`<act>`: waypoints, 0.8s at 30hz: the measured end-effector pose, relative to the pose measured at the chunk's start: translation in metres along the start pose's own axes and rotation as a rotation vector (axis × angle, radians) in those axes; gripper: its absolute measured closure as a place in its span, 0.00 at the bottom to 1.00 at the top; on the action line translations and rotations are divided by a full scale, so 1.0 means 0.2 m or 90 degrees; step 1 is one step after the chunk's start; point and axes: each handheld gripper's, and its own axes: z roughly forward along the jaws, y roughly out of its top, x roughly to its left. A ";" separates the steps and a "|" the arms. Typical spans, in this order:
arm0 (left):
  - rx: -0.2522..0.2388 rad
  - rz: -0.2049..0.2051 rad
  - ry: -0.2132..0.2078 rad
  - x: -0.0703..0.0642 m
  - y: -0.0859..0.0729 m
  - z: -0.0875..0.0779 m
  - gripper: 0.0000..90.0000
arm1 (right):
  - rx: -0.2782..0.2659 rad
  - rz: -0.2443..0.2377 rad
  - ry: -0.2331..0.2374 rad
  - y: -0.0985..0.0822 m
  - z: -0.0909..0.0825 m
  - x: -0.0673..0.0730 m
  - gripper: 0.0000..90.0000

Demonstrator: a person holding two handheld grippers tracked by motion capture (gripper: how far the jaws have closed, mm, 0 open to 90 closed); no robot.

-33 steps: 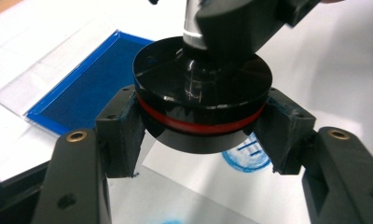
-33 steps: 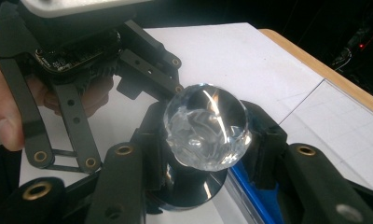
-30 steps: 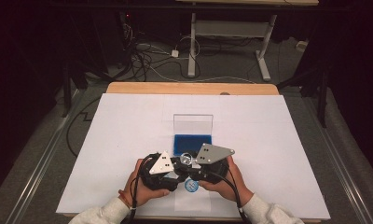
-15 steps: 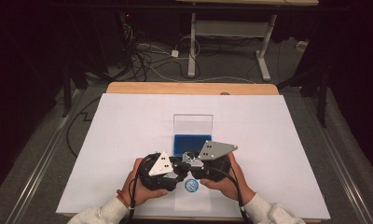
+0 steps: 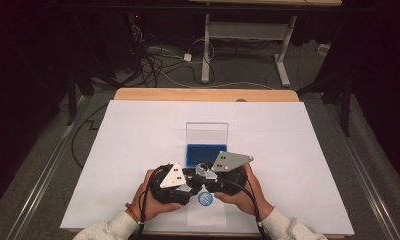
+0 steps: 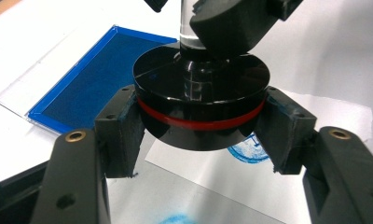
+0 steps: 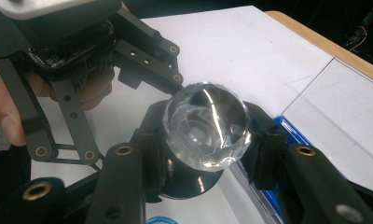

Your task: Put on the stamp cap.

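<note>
1. near edge of the desk [image 5: 138, 130]: two hands come in from the bottom of the high view, each holding a tool, the two tools meeting nose to nose over a small sheet of paper [image 5: 208, 216].
2. on that paper, just in front of the tools, a round blue stamp print [image 5: 205, 199]; the left gripper view shows it below the stamp's base.
3. left tool [image 6: 203, 123]: pads pressed on both sides of the stamp base [image 6: 201, 100], a black disc with a red band; the disc is held clear of the paper.
4. right tool [image 7: 205, 154]: jaws pinched on the stamp's clear handle under its faceted knob [image 7: 206, 127].
5. so the stamp [image 5: 202, 171] sits between the two tools, gripped at base and handle at once.
6. just beyond the tools: open blue ink pad [image 5: 206, 154], its clear lid [image 5: 207, 134] standing upright at the far side.
7. beyond the desk: floor with cables [image 5: 158, 60] and a white frame [image 5: 243, 35].
</note>
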 end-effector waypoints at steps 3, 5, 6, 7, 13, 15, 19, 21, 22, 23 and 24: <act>-0.004 -0.001 0.001 0.00 0.00 0.00 0.40 | -0.002 0.002 0.001 0.00 0.00 0.00 0.64; -0.004 -0.003 -0.003 0.00 0.00 0.01 0.40 | -0.002 -0.001 0.001 0.00 -0.01 0.00 0.64; -0.004 -0.001 -0.001 0.00 0.00 0.01 0.39 | -0.003 -0.001 0.003 0.01 -0.01 0.00 0.64; -0.002 -0.002 0.002 -0.01 -0.01 0.01 0.39 | -0.002 -0.002 0.003 0.01 -0.01 0.00 0.64; 0.000 -0.013 0.004 -0.01 -0.01 0.02 0.35 | -0.004 -0.005 0.004 0.01 -0.01 0.01 0.64; 0.002 -0.020 0.016 -0.01 -0.01 0.02 0.30 | -0.004 -0.005 0.004 0.01 -0.01 0.01 0.64; 0.027 -0.028 0.026 0.00 -0.02 0.05 0.24 | -0.013 -0.004 0.001 0.02 -0.03 0.00 0.64; 0.030 -0.028 0.023 0.00 -0.02 0.05 0.24 | -0.017 -0.004 -0.001 0.03 -0.05 0.00 0.64; 0.025 -0.027 0.022 0.00 -0.02 0.05 0.23 | -0.019 -0.005 -0.001 0.03 -0.06 -0.01 0.64; 0.021 -0.026 0.028 0.00 -0.02 0.05 0.22 | -0.020 -0.003 -0.003 0.03 -0.06 -0.01 0.64; 0.020 -0.025 0.032 0.00 -0.02 0.04 0.21 | -0.022 -0.004 -0.002 0.03 -0.07 -0.01 0.64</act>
